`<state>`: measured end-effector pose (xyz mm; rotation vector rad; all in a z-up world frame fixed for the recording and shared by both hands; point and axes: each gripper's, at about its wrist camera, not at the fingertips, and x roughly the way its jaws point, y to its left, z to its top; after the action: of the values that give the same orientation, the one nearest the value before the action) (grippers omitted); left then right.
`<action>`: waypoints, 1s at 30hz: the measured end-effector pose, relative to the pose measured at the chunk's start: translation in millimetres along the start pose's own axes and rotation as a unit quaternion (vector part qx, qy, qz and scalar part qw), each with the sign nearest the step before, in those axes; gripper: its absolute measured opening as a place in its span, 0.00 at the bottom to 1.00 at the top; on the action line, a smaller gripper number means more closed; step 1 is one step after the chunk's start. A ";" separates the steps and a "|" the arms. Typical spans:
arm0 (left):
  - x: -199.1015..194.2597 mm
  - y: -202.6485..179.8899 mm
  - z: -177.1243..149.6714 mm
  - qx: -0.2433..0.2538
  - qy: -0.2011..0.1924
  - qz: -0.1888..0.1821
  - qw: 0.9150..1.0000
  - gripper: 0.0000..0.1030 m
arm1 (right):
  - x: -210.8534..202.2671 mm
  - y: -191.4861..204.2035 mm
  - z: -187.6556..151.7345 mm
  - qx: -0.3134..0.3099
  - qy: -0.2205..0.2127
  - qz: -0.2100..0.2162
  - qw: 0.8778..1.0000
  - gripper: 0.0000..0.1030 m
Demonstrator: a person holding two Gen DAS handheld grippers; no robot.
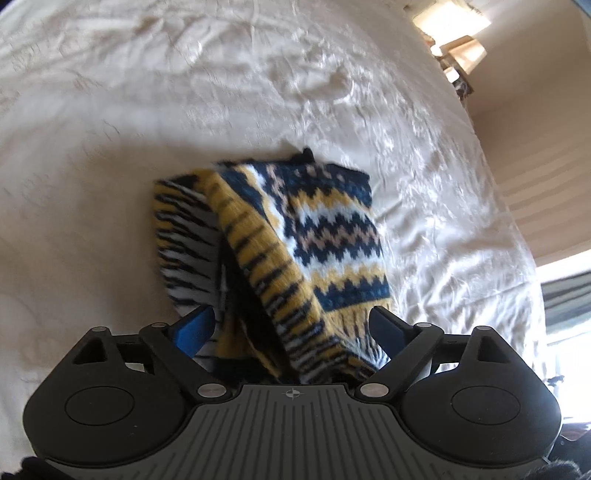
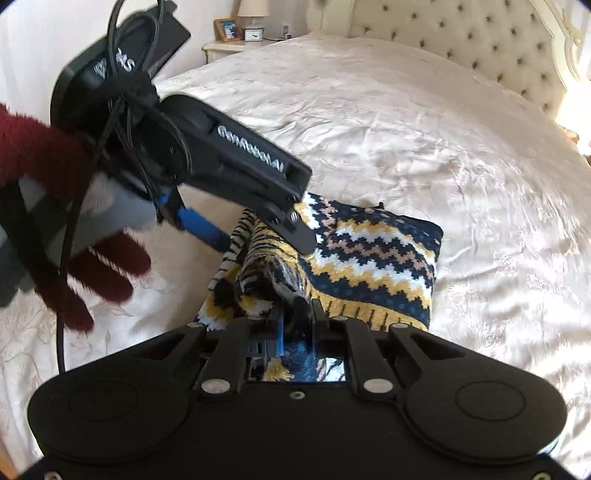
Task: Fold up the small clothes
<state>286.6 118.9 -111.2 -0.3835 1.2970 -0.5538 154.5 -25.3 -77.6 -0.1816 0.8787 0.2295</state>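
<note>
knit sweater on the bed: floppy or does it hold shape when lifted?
Probably floppy: the knit sweater drapes and bunches where the right hand-held gripper pinches its edge. Fuzzy yarn looks grippy, so slipping seems unlikely. The fold between the left hand-held gripper fingers sags, so lifted layers likely unfold.

Left tool (image 1: 291, 325) agape, right tool (image 2: 297, 314) clamped.

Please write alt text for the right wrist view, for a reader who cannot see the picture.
The right tool is shut on a folded edge of a zigzag-patterned knit garment lying on a cream bedspread. From the left, the left tool, held by a hand in a dark red glove, reaches over the same garment with its fingers apart. A tufted headboard stands behind.
</note>
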 end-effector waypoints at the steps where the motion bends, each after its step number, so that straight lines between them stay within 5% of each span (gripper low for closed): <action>1: 2.7 -2.1 -0.7 0.001 0.002 0.000 1.000 0.88 | 0.3 -0.2 0.2 -0.001 0.001 0.000 1.000 0.19; 13: 10.7 -2.1 -18.7 -0.048 0.025 -0.019 0.998 0.89 | 4.6 -7.4 0.8 0.008 -0.003 0.004 1.000 0.19; 17: 23.7 3.1 -7.6 -0.077 0.015 -0.055 0.995 0.89 | 5.4 -4.6 -1.2 0.002 0.000 0.011 1.000 0.19; 23: 42.7 2.9 24.5 -0.063 -0.007 -0.040 0.997 0.88 | 9.0 2.2 -0.7 -0.004 0.003 0.017 1.000 0.19; 25: 50.8 2.8 30.5 -0.051 0.001 -0.026 0.998 0.73 | 11.5 3.9 -1.4 -0.004 0.005 0.018 1.000 0.19; 27: 53.8 3.9 31.5 -0.047 0.000 0.016 0.999 0.15 | 13.2 4.9 -2.1 -0.003 0.008 0.019 1.000 0.18; 30: 42.1 4.3 26.0 -0.031 -0.029 0.009 0.999 0.15 | 11.4 4.2 0.4 0.004 0.005 0.023 1.000 0.19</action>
<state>319.7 96.8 -140.9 -0.4365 1.2626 -0.4838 160.7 -19.7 -86.5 -0.1544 0.8936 0.2680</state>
